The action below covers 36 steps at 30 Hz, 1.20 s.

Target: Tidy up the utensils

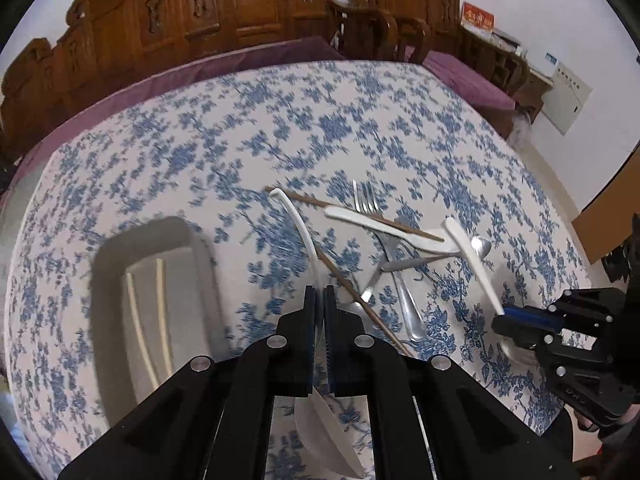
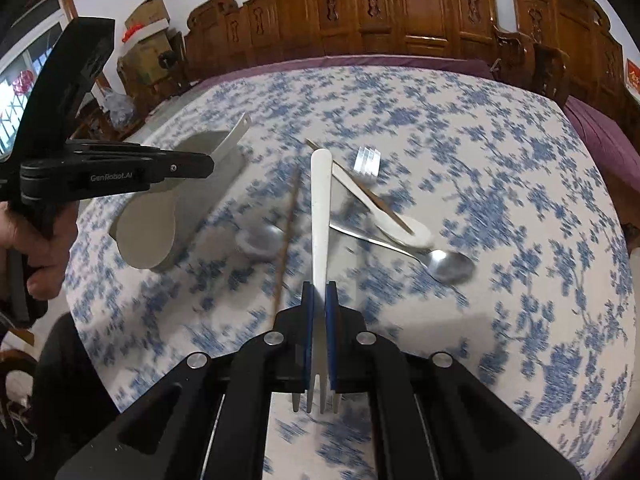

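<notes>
My left gripper (image 1: 319, 292) is shut on a white plastic spoon (image 1: 300, 224), handle pointing away, bowl under the jaws; it also shows in the right wrist view (image 2: 144, 228). My right gripper (image 2: 319, 292) is shut on a white plastic fork (image 2: 321, 208), tines toward the camera; it appears in the left wrist view (image 1: 520, 320). On the blue-flowered tablecloth (image 1: 200, 152) lie a metal fork (image 1: 366, 198), a metal spoon (image 2: 448, 266), a white plastic spoon (image 2: 396, 224) and brown chopsticks (image 2: 286, 236). A grey tray (image 1: 104, 288) at left holds two pale chopsticks (image 1: 160, 304).
Carved wooden chairs (image 2: 400, 12) ring the far side of the round table. Cardboard boxes (image 2: 144, 40) stand at the back left in the right wrist view. The table edge runs close along the near side.
</notes>
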Motion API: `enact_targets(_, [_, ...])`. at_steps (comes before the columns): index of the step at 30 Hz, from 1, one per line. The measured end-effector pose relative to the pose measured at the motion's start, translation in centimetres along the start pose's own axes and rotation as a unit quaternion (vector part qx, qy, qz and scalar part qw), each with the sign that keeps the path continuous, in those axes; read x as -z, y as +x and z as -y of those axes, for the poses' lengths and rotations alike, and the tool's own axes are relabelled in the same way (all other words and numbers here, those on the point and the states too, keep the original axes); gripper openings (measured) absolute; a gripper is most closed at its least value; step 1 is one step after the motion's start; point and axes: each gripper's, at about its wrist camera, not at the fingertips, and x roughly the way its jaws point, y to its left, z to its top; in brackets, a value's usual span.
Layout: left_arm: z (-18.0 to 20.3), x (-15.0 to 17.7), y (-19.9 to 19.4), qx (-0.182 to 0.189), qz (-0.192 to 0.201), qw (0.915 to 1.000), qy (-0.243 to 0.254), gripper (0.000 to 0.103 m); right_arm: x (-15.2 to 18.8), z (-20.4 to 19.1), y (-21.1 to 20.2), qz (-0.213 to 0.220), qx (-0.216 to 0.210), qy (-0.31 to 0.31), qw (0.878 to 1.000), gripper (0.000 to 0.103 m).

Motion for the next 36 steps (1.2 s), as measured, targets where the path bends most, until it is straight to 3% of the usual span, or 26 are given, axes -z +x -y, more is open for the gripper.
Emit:
enact_targets(9, [-5.6, 0.2, -3.4, -0.021, 0.027, 0.9991, -0.023, 0.003, -3.3, -5.4, 1.1, 0.014, -0.019, -0.009, 1.000, 0.007])
enact_targets(18, [-10.7, 1.4, -2.9, -0.047, 0.024, 0.9973, -0.052, 0.003, -5.2, -9.9, 2.7, 0.022, -0.037, -0.005, 0.999, 0.007])
enact_targets(27, [-13.1, 2.7, -1.2, -0.051, 0.005, 0.9965, -0.066, 0.004, -6.2, -12.5, 3.5, 0.022, -0.043, -0.015, 0.999, 0.007])
enact_targets(36, [-14.5, 4.2, -2.3, -0.058, 0.017, 0.9963, -0.061, 0.008, -7.2, -14.2, 5.0, 0.016, -0.051, -0.012, 0.999, 0.007])
